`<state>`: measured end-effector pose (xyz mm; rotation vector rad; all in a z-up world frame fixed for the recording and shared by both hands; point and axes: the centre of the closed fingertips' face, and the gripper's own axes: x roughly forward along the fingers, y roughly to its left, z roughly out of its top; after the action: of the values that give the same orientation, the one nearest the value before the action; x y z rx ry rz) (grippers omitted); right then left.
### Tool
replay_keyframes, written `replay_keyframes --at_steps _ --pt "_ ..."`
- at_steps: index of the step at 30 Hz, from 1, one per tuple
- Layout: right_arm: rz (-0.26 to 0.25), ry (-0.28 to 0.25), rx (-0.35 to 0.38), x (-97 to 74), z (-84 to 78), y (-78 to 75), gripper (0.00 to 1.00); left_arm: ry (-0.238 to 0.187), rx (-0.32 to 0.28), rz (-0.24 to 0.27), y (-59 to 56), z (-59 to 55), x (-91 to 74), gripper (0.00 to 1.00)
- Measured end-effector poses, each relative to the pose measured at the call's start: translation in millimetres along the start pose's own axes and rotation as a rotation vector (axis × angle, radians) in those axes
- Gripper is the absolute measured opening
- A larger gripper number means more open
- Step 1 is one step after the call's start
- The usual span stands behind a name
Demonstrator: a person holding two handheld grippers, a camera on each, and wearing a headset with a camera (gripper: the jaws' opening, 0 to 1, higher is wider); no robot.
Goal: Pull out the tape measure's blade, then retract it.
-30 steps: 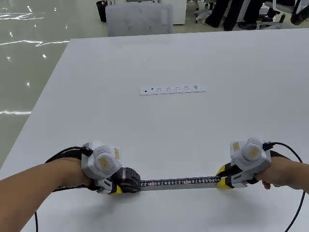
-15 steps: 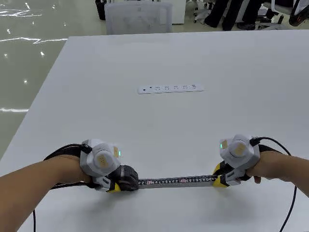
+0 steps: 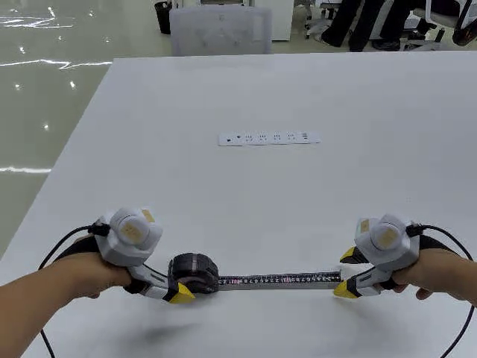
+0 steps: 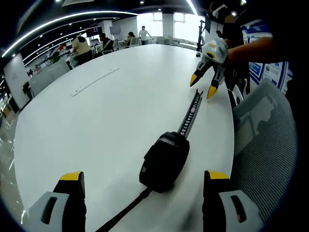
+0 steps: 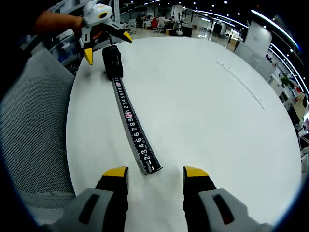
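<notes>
Head view, left hand-held gripper (image 3: 177, 283) spread wide behind tape measure (image 3: 194, 271), right hand-held gripper (image 3: 344, 274) parted, blade (image 3: 279, 280) end free

The bench (image 3: 335, 201) is open across its middle and far half, broken only by a flat power strip (image 3: 268, 138) well beyond the work; along the near edge the tape measure (image 3: 193, 271) and its extended blade (image 3: 279, 280) bar the line between the spread left tongs (image 4: 145, 176) and the spread right tongs (image 5: 154, 171); a mesh chair (image 5: 34, 121) crowds that near edge.
</notes>
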<state>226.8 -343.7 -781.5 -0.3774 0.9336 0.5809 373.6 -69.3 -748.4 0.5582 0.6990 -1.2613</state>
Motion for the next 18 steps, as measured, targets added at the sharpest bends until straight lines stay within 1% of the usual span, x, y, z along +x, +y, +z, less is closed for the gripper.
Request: replay_keyframes --at_steps 1,2,3,4,5,6,7,8,9,10,11,12,13,14,15,16,17,18 --pt "-0.01 -0.009 0.009 -2.3 -0.8 -0.4 0.5 -0.021 -0.021 0.007 1.0 -1.2 -3.2 1.0" --pt "-0.043 -0.036 0.023 -6.4 -0.2 -3.3 0.53 -0.058 -0.045 0.019 2.2 -2.3 -8.4 1.0" --pt "-0.056 -0.053 0.035 -8.9 0.1 -4.1 0.57 -0.077 -0.063 0.03 3.4 -4.0 -12.3 1.0" --pt "-0.069 -0.073 0.054 -12.7 -0.8 -4.3 0.63 -0.115 -0.087 0.054 5.6 -3.7 -18.9 1.0" --pt "-0.08 -0.079 0.07 -15.2 -2.8 -4.9 0.65 -0.14 -0.11 0.062 6.5 -3.7 -22.8 1.0" --pt "-0.09 -0.085 0.077 -17.3 -5.2 -5.6 0.67 -0.152 -0.124 0.069 7.6 -5.3 -26.0 1.0" --pt "-0.097 -0.083 0.088 -20.4 -10.3 -4.6 0.67 -0.165 -0.131 0.103 11.7 -8.6 -32.0 1.0" --pt "-0.101 -0.081 0.097 -22.2 -14.2 -3.7 0.67 -0.172 -0.134 0.118 12.2 -10.5 -36.1 1.0" --pt "-0.109 -0.089 0.103 -24.2 -17.2 -2.8 0.67 -0.2 -0.157 0.113 9.7 -9.9 -41.1 1.0" --pt "-0.111 -0.105 0.121 -26.3 -19.0 -0.5 0.7 -0.262 -0.176 0.096 4.6 -3.5 -46.6 1.0" --pt "-0.112 -0.111 0.138 -28.1 -21.2 1.8 0.72 -0.279 -0.192 0.111 5.2 -4.3 -51.1 1.0" --pt "-0.125 -0.115 0.143 -31.8 -24.4 3.8 0.74 -0.264 -0.204 0.133 6.4 -11.3 -56.3 1.0" --pt "-0.157 -0.133 0.154 -35.3 -24.2 1.5 0.78 -0.253 -0.211 0.143 6.2 -15.7 -58.8 1.0" --pt "-0.168 -0.168 0.171 -39.9 -22.9 2.9 0.81 -0.266 -0.206 0.166 8.3 -18.5 -62.4 1.0" --pt "-0.177 -0.182 0.181 -43.9 -22.8 4.4 0.83 -0.271 -0.209 0.166 6.5 -20.6 -65.4 1.0" --pt "-0.2 -0.207 0.192 -50.1 -22.8 5.1 0.86 -0.277 -0.217 0.166 5.5 -24.3 -68.0 1.0" --pt "-0.206 -0.222 0.193 -53.6 -22.9 5.6 0.87 -0.272 -0.212 0.168 3.5 -27.5 -69.0 1.0" --pt "-0.215 -0.232 0.196 -57.2 -23.6 6.6 0.89 -0.264 -0.192 0.175 1.9 -30.3 -71.0 1.0"
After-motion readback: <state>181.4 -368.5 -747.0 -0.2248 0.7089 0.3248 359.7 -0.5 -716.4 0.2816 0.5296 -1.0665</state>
